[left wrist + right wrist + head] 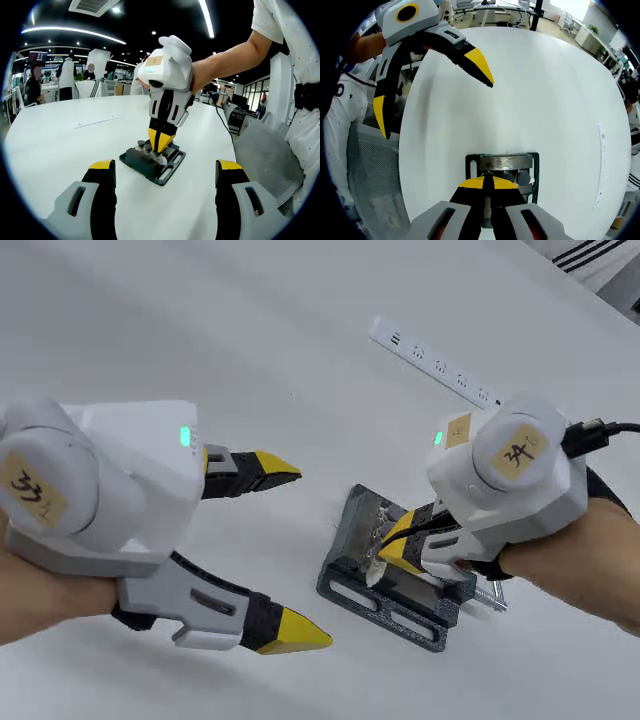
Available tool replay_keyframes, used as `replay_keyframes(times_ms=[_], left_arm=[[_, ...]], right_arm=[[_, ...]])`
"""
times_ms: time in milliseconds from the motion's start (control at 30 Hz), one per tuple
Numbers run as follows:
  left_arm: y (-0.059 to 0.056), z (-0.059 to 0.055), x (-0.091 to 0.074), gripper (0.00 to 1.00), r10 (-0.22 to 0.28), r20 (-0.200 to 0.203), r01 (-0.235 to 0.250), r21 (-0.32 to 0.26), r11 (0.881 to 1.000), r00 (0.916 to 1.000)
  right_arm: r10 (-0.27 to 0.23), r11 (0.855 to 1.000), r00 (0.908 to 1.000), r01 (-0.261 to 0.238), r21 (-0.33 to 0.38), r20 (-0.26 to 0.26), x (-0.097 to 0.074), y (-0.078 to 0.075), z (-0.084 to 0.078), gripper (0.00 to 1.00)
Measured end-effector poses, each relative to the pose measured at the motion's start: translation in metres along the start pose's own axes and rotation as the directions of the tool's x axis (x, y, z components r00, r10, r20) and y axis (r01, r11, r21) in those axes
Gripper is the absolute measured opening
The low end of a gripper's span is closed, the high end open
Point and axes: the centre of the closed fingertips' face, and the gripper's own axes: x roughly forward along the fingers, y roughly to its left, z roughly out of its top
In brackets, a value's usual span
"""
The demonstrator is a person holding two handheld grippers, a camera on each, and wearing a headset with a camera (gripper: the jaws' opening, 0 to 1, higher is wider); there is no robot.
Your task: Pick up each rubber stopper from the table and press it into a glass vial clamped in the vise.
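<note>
Currently holding the left gripper (314, 558) in the air over the white table (200, 320), jaws spread wide, nothing between the yellow tips. In its own view, the two jaws frame the vise (153, 162) from either side, well apart from it.

Right gripper (485, 180) pointed steeply down onto the vise, jaws drawn narrow with the yellow tips almost touching. Cannot tell whether a stopper is pinched between them, as the tips hide that spot. In the left gripper view, tips resting on or just above the top of one vial in the clamped row.

Dark vise standing on the table, nearer the edge on the person's side than the far edge. Several glass vials (141, 148) clamped upright in a row between its metal jaws. Grey rubber stoppers (522, 177) seated in the vials just right of the tips in the right gripper view.

White power strip (435, 365) lying flat beyond the vise, toward the far edge of the table, apart from the vise.
</note>
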Motion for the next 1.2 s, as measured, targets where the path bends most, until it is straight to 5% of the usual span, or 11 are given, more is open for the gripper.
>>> replay_keyframes(times_ms=[900,1200], left_arm=[[-0.004,0.009,-0.009,0.8,0.012,-0.018,-0.011,0.031,0.999,0.9998],[-0.006,0.011,-0.01,0.8,0.013,-0.014,-0.013,0.032,0.999,0.9998]], right_arm=[[-0.066,0.998,0.9946,0.066,0.0,0.08,-0.003,-0.001,-0.001,0.0],[-0.066,0.998,0.9958,0.067,-0.007,0.063,-0.002,0.0,0.0,0.0]])
